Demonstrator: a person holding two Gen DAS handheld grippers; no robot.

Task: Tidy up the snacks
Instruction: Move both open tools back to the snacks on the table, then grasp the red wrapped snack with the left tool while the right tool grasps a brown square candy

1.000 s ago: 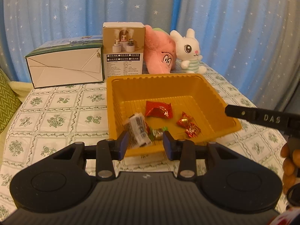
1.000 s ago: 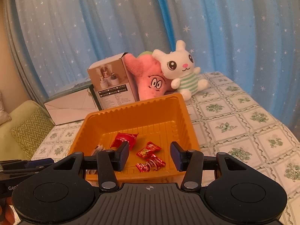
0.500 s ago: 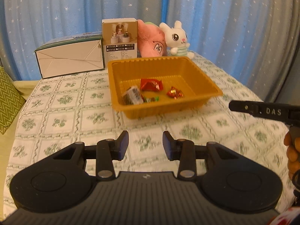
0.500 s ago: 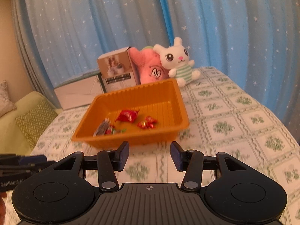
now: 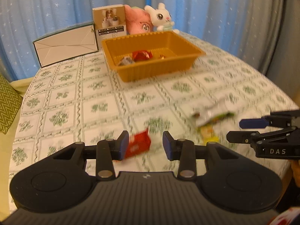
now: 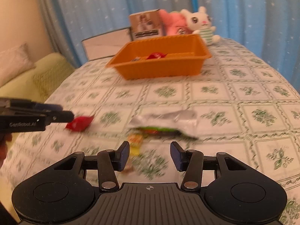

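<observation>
3 loose snacks lie on the table (image 5: 75, 97), well short of the orange tray (image 5: 155, 71). Left hand-held gripper (image 5: 145, 146) gapes empty around the red packet (image 5: 139, 145): light, crinkly, probably slippery; pinch mid-body. Right hand-held gripper (image 6: 150, 155) open, empty.

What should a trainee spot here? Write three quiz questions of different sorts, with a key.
1. True or false: the left gripper is shut on the red packet.
2. Where is the silver-and-green packet? A) held in the left gripper; B) lying on the tablecloth ahead of the right gripper; C) held in the right gripper.
3. Which plush toy stands rightmost behind the orange tray?

Key: 1) False: its jaws are open and the packet lies on the cloth between them. 2) B. 3) The white rabbit.
</observation>
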